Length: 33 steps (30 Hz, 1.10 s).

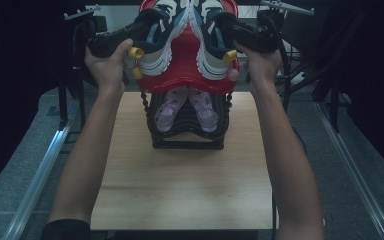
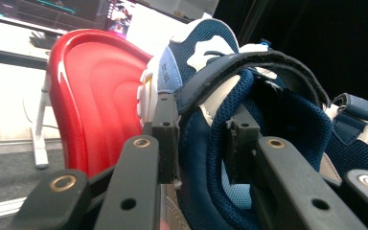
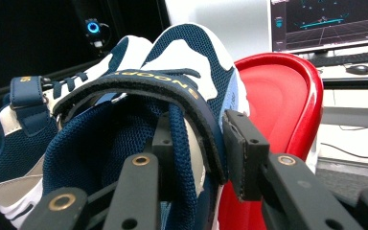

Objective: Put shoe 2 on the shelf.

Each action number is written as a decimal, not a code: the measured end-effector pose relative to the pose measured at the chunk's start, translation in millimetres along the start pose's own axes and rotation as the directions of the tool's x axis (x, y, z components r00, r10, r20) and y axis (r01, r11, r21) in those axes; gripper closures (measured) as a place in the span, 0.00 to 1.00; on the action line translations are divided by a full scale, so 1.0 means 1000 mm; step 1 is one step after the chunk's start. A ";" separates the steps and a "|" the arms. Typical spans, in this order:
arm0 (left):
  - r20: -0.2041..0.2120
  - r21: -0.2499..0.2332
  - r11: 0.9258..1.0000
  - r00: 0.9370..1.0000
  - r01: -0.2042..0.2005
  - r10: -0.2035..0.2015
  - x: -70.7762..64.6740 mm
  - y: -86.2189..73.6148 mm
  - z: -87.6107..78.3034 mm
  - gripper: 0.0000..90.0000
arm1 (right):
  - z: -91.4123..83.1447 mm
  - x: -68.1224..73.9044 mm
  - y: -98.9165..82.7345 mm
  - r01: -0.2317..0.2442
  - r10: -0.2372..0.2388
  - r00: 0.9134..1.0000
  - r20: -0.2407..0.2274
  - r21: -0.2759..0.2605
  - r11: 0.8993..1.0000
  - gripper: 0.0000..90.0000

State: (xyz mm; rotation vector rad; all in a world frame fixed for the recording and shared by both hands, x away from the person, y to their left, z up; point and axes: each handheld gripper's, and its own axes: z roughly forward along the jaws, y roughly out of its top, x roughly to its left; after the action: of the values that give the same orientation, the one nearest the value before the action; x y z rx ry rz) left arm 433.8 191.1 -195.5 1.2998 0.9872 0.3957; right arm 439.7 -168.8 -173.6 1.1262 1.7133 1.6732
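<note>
- Two hand-held grippers: left hand-held gripper (image 2: 201,143) clamped on left sneaker (image 2: 268,110) collar, right hand-held gripper (image 3: 196,148) on right sneaker (image 3: 139,115) collar and strap.
- Held aloft against red tray (image 1: 182,55), above rack (image 1: 187,137) on worktop (image 1: 180,185).
- Probably light; padded mesh soft, so pinch collar deep.

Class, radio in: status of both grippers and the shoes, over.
Left gripper shut on left navy-and-white trainer. Right gripper shut on right navy-and-white trainer. Red plastic shoe rack directly behind; purple sandals below.
</note>
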 end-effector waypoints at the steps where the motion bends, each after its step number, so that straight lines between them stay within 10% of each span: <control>1: -0.003 -0.005 1.000 1.000 0.001 -0.001 0.000 0.000 0.000 0.79 | 0.003 0.000 0.000 0.001 -0.001 1.000 0.004 0.000 1.000 0.76; 22: -0.034 0.061 0.997 0.999 -0.038 0.040 0.006 -0.023 0.016 0.76 | 0.025 -0.005 -0.011 0.052 -0.055 0.998 0.043 0.070 0.996 0.73; 27: -0.003 0.058 0.997 0.999 -0.042 0.042 0.009 -0.025 0.017 0.68 | 0.029 -0.005 -0.012 0.088 -0.088 0.996 -0.010 0.101 0.991 0.62; 33: -0.004 0.060 0.997 0.999 -0.040 0.040 0.009 -0.023 0.013 0.51 | 0.027 -0.010 -0.012 0.014 -0.008 0.998 -0.060 0.100 0.995 0.36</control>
State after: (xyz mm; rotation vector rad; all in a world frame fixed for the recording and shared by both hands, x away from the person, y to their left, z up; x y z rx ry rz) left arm 443.0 183.8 -220.5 1.3745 0.9855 0.4033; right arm 464.4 -161.0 -190.4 1.1198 1.8559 1.6446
